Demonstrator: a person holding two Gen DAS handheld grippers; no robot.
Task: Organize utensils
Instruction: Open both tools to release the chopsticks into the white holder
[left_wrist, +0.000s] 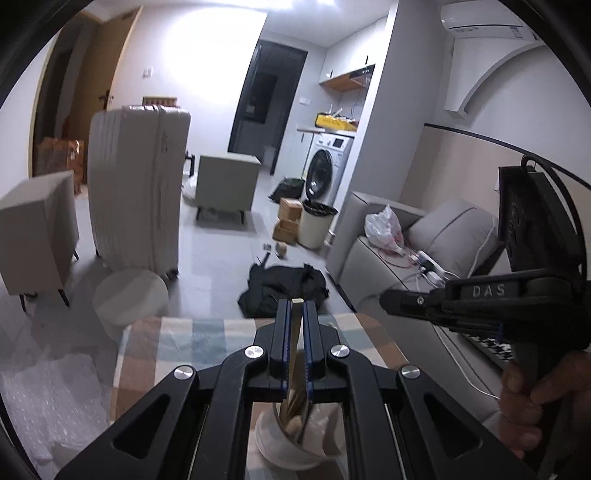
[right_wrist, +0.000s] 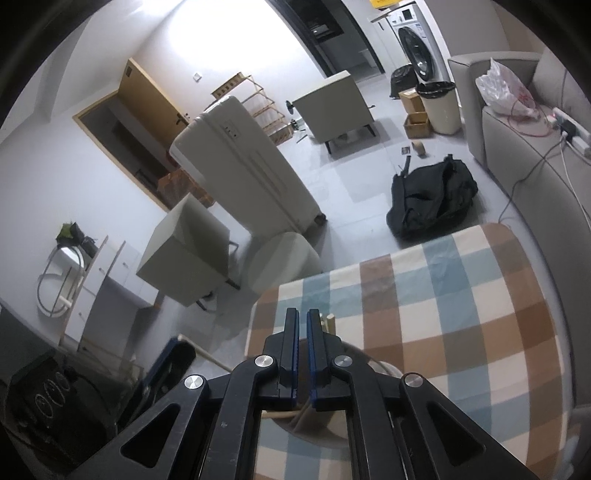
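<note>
My left gripper (left_wrist: 296, 306) is shut on a flat, pale utensil handle (left_wrist: 295, 332) that stands upright between its blue pads. The handle runs down into a white cup (left_wrist: 280, 443) holding several other utensils, directly beneath the fingers. At the right of the left wrist view, a hand (left_wrist: 535, 391) holds my right gripper (left_wrist: 386, 297), level with the left one. In the right wrist view, my right gripper (right_wrist: 303, 315) is shut with nothing seen between its pads. Two wooden handle tips (right_wrist: 328, 320) poke up just right of them, above the cup's rim (right_wrist: 386, 369).
The cup stands on a table with a checked brown, blue and white cloth (right_wrist: 443, 314). Beyond the table's far edge are a black bag (right_wrist: 432, 199) on the floor, a white suitcase (left_wrist: 140, 184), a round stool (left_wrist: 129, 295) and a grey sofa (left_wrist: 388, 258) at the right.
</note>
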